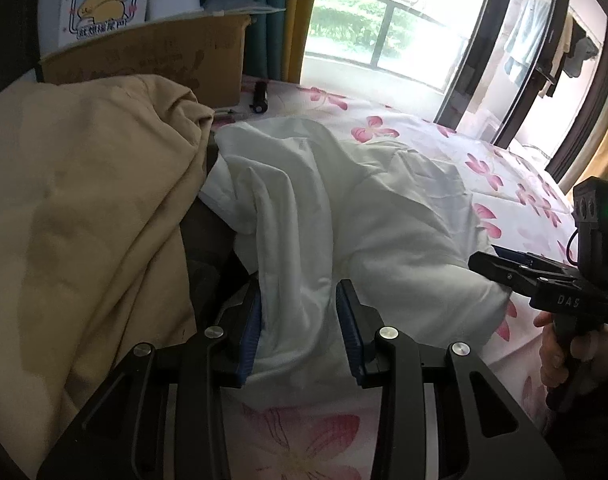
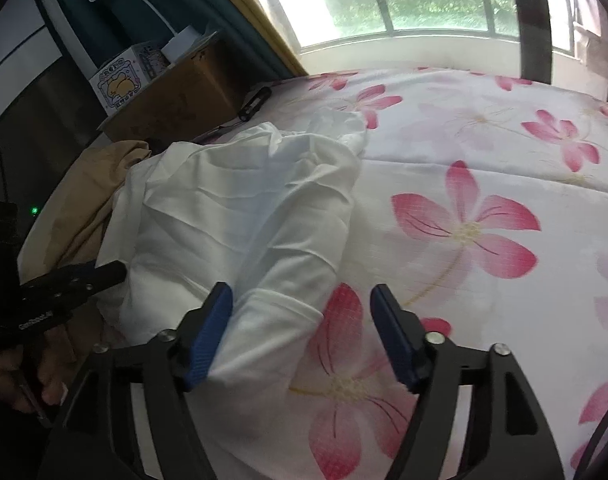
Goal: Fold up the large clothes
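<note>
The white garment (image 1: 343, 208) lies bunched on the flowered bedsheet (image 2: 483, 140), toward the side of the bed where the cardboard box (image 1: 176, 56) stands. It is rumpled and rolled rather than squared, so I judge your fold only begun: no flat panel or straight crease shows yet.

Your left gripper (image 1: 300, 332) has a thick gather of the white cloth between its blue pads, which press on it from both sides at a moderate spread. Your right gripper (image 2: 300, 336) stands wide. A hemmed end of the garment lies against its left pad, while the right pad is clear over bare sheet, so it grips nothing.

A tan garment (image 1: 84, 200) is heaped just beside the white one, touching it, nearer the bed's edge, and looks unfolded too.

What remains, as I read it: spread the white piece flat, fold it, then do the tan one.
</note>
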`<state>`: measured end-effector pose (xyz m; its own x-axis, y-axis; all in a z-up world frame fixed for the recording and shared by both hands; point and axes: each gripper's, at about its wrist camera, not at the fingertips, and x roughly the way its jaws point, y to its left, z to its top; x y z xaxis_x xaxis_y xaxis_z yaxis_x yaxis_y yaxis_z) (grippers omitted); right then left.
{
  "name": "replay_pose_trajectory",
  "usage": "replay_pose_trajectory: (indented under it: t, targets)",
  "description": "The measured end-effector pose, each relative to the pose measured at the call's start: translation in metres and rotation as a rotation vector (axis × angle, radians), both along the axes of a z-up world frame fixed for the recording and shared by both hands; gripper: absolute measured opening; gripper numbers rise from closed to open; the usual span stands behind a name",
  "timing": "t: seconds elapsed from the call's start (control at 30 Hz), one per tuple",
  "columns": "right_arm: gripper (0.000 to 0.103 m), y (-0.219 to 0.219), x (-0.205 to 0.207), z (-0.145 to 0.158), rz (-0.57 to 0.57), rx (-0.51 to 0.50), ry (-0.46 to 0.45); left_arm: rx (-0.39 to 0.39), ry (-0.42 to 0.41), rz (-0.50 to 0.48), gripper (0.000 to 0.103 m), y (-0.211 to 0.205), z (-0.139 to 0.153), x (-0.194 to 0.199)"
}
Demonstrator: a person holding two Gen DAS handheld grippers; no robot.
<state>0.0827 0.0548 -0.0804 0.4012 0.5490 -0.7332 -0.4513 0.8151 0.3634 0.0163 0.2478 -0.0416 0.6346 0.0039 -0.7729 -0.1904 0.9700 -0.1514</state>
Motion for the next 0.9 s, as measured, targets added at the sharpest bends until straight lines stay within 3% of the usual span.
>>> replay_pose_trajectory:
  t: [0.47, 0.9]
  targets:
    - [0.078, -0.024, -0.035, 0.009, -0.002, -0.012, -0.040, 0.028, -0.109, 0.069, 0.038, -0.022, 0.017, -0.042]
    - [0.078, -0.066, -0.071, 0.007, -0.057, -0.052, -0.064, -0.031, -0.176, 0.063, 0.038, -0.053, 0.011, -0.071]
